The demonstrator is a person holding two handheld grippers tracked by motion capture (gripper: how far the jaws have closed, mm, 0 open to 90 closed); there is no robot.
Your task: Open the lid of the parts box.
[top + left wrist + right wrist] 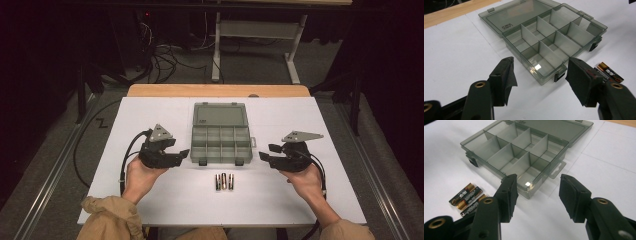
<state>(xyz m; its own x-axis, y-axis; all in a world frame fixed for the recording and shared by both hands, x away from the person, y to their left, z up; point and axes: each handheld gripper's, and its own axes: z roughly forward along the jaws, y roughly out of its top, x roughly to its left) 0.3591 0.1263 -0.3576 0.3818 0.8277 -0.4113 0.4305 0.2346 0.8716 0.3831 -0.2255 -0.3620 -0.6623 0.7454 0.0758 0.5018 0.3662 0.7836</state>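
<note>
Right now both hands wait beside the open organizer box [220, 141] in the middle of the desk [150, 210]. Left gripper [181, 153] has its fingers [504, 75] spread, nothing between them; right gripper [264, 155] likewise, released and empty. Three batteries [225, 181] lie side by side just in front of the box, untouched. Looks like the approach step: next, one gripper should dip to a battery, pinch it, and carry it into a compartment.

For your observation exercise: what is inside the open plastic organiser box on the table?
The organiser box holds only upright dividers forming compartments; every compartment in view looks empty. Its lid lies open flat behind. Three batteries lie outside, on the table.
</note>
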